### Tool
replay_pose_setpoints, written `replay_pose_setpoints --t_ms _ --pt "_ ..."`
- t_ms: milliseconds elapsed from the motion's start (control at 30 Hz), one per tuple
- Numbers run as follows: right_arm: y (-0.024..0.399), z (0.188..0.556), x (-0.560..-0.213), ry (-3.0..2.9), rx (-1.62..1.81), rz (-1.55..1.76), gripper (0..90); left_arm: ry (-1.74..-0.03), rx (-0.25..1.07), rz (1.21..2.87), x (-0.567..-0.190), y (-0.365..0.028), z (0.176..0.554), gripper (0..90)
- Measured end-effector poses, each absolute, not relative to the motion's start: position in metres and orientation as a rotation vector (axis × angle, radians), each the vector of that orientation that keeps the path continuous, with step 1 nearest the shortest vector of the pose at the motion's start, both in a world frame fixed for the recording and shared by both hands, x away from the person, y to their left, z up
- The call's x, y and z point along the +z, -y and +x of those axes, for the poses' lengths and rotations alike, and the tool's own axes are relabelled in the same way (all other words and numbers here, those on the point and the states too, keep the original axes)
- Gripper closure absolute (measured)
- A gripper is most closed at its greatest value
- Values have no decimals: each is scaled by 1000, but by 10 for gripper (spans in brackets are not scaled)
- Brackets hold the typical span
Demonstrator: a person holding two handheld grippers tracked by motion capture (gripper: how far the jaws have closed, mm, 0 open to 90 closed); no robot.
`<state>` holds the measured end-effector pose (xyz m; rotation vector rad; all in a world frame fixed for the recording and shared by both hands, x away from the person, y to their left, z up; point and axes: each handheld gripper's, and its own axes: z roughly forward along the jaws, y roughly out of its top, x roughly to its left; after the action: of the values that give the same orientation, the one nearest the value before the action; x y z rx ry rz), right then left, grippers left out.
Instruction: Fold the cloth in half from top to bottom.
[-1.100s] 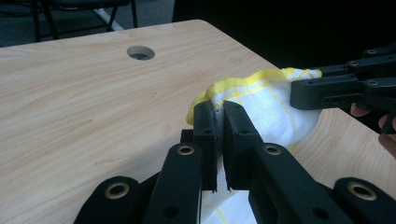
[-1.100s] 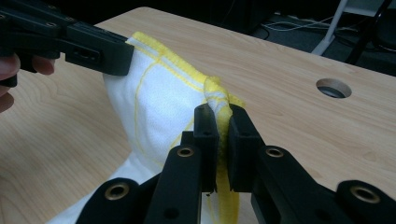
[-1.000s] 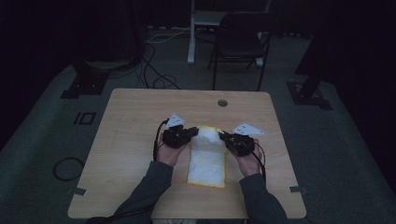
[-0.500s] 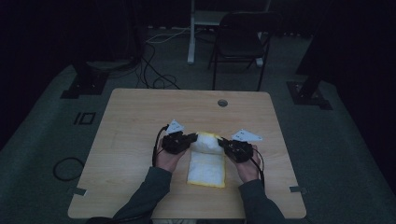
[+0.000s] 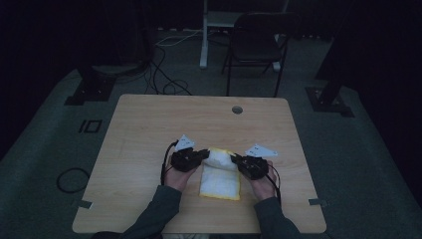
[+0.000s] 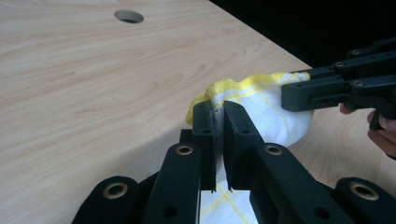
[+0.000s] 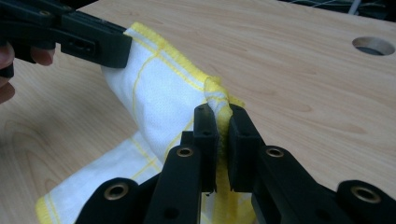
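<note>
Here we see a white cloth with yellow edging (image 5: pixel 219 177) lying on the near middle of the wooden table (image 5: pixel 149 129), its far edge lifted off the surface while the near part rests flat. From the high view, the left claw (image 5: pixel 205 155) comes in from the left and the right claw (image 5: pixel 235 160) from the right, each held in one of the person's hands, and they meet the cloth at its two far corners. In the left gripper view, we find the left claw (image 6: pixel 218 108) pinched nearly closed on a fold of the cloth (image 6: pixel 275 116), the yellow hem bunched just beyond its tips; the other claw grips the same raised edge farther off, at the right of that view. In the right gripper view, the right claw (image 7: pixel 221 111) is likewise narrowed onto a yellow-hemmed corner of the cloth (image 7: pixel 159 98), and the fabric hangs from there down to the table in a slack curve, stretched toward the other claw at the upper left. Between the two grips the cloth swells up in a rounded hump. We see a round cable hole (image 5: pixel 237 109) in the table well beyond the cloth, toward the far edge. No container stands on the table, so we have nothing to report held inside one. A dark folding chair (image 5: pixel 256 47) stands on the floor past the table.
</note>
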<state>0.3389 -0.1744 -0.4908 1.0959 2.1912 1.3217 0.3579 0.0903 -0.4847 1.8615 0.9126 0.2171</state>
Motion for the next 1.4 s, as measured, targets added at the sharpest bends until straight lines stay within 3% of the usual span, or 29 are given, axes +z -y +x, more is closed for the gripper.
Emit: replay_pose_setpoints --t_ms 233,333,533,1400 --pt "176 336 -494 -2203 1324 1100 843 -917 184 1868 -490 -92 351 832" --pt "176 334 -495 -2204 1325 1103 843 -923 191 1852 -487 -94 351 763" --pt "175 330 -494 -2208 1330 1089 843 -916 216 1797 -472 -101 352 717" --pt "179 315 -504 -2224 1351 1072 828 -971 178 1920 -507 -94 360 718"
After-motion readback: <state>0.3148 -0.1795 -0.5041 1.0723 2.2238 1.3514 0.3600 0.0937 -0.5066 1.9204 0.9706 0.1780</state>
